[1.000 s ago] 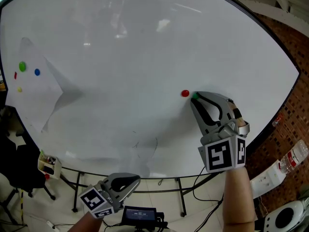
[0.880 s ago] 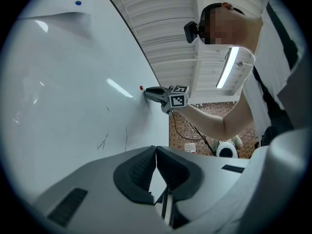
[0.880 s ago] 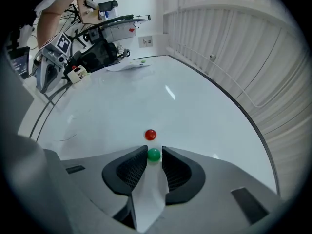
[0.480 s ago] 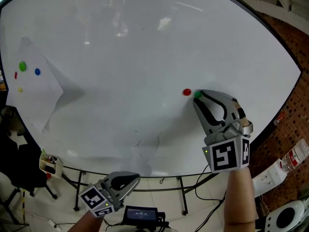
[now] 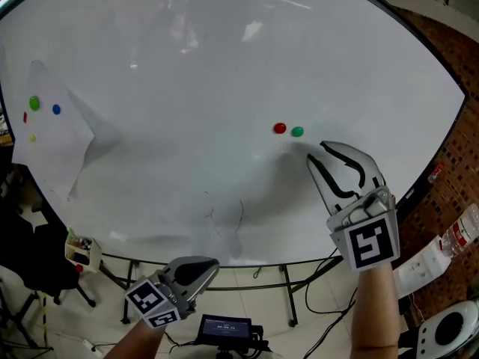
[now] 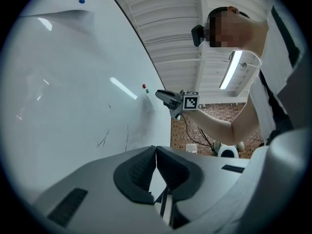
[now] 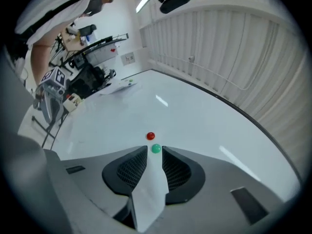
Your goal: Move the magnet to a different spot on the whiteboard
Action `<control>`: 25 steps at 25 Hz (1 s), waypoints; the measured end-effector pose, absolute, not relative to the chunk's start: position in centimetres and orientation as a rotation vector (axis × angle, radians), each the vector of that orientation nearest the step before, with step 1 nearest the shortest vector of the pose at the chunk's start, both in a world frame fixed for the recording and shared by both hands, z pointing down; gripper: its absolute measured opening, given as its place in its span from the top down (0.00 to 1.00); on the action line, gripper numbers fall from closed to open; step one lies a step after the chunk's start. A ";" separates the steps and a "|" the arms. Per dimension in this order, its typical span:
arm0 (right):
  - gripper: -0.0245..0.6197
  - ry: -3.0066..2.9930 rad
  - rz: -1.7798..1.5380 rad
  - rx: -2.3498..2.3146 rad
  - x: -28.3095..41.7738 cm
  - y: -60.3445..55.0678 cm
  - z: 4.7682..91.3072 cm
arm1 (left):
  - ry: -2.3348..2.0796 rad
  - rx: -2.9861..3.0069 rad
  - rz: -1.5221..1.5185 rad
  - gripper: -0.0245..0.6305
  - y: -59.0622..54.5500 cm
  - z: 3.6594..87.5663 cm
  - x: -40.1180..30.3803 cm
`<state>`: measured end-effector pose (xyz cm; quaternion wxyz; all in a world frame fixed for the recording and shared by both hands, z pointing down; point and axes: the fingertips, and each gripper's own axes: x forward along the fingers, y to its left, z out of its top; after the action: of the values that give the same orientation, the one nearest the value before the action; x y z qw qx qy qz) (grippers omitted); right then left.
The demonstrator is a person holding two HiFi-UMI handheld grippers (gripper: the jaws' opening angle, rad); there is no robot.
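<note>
A small green magnet (image 5: 297,132) sticks to the whiteboard (image 5: 187,88) just right of a red magnet (image 5: 279,129). My right gripper (image 5: 316,152) hangs a short way below and right of the green one; its jaws have just been opening and hold nothing. In the right gripper view the green magnet (image 7: 155,149) lies just past the open fingertips (image 7: 144,152), with the red magnet (image 7: 150,136) beyond it. My left gripper (image 5: 206,264) stays low under the board's bottom edge, shut and empty, its pads (image 6: 146,162) meeting.
A white paper sheet (image 5: 52,137) hangs at the board's left under green (image 5: 34,104), blue (image 5: 56,110) and smaller magnets. Faint pen marks (image 5: 224,215) sit low on the board. A brick wall (image 5: 449,178) and a bottle (image 5: 460,238) are at the right, a marker tray (image 5: 77,250) at the left.
The right gripper's jaws came off the green magnet, leaving it beside the red one, and the gripper drew back down and right. The left gripper stayed put.
</note>
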<state>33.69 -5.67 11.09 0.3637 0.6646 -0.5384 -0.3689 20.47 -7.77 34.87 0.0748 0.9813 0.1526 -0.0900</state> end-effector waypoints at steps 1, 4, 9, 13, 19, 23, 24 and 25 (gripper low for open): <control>0.77 -1.436 -0.918 1.764 34.0 -4.8 11.2 | 0.456 2.945 -0.267 0.92 -7.3 34.8 20.7; 0.83 -1.566 -0.851 1.896 35.0 -2.1 11.7 | 0.448 2.960 -0.251 0.92 -5.6 34.4 21.4; 0.88 -1.801 -0.823 1.989 36.8 2.2 13.4 | 0.379 2.980 -0.217 0.92 -2.8 34.2 22.6; 0.88 -1.957 -0.701 2.042 38.7 6.1 16.4 | 0.316 2.988 -0.192 0.92 0.3 34.3 24.0; 0.90 -2.156 -0.540 2.061 40.1 11.5 20.8 | 0.267 3.007 -0.176 0.92 5.3 34.6 26.6; 0.91 -2.308 -0.445 2.082 40.6 15.6 24.5 | 0.240 3.038 -0.125 0.92 8.5 36.5 27.9; 0.91 -2.342 -0.406 2.082 40.4 16.6 25.8 | 0.222 3.038 -0.100 0.92 9.5 37.3 27.7; 0.91 -2.372 -0.369 2.078 40.1 17.5 27.1 | 0.204 3.034 -0.077 0.92 10.4 38.1 27.4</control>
<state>40.07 17.52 27.15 -0.0166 0.6545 -0.7469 -0.1161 27.38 10.40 38.11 0.0498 0.9962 0.0670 -0.0252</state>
